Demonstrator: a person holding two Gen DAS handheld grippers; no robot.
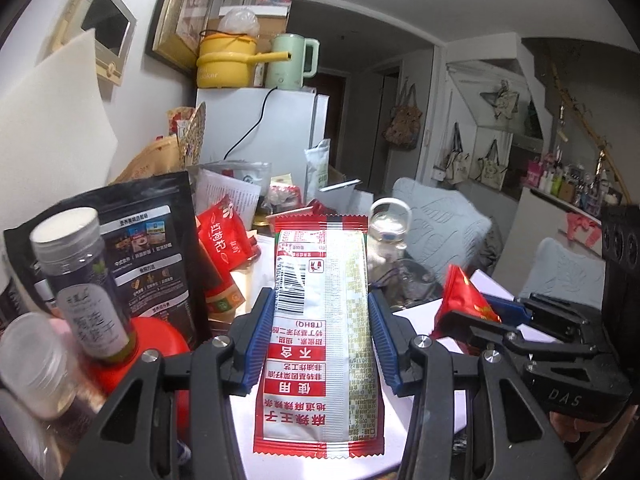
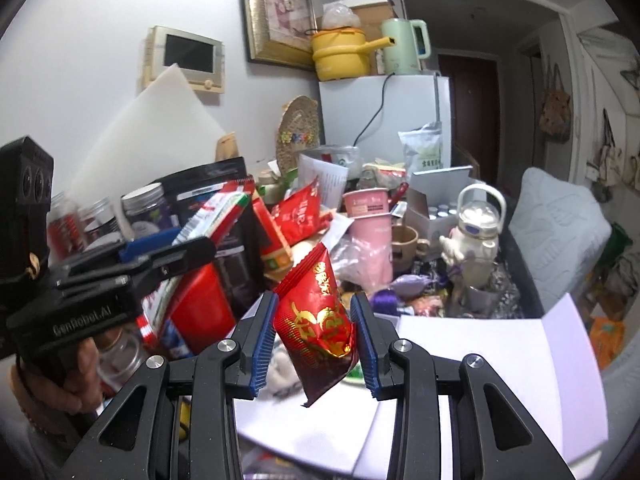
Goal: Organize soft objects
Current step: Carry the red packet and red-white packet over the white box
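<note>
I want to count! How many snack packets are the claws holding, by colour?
Red-and-white packet, in the left claw: 1
Red-and-gold packet, in the right claw: 1
Total: 2

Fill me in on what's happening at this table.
A person is sorting snack packets with two handheld grippers. The left gripper is shut on a long red-and-white packet, held flat above the white table. The right gripper is shut on a red packet with gold lettering. Both are lifted in front of a cluttered pile of bags, jars and cups.
</note>
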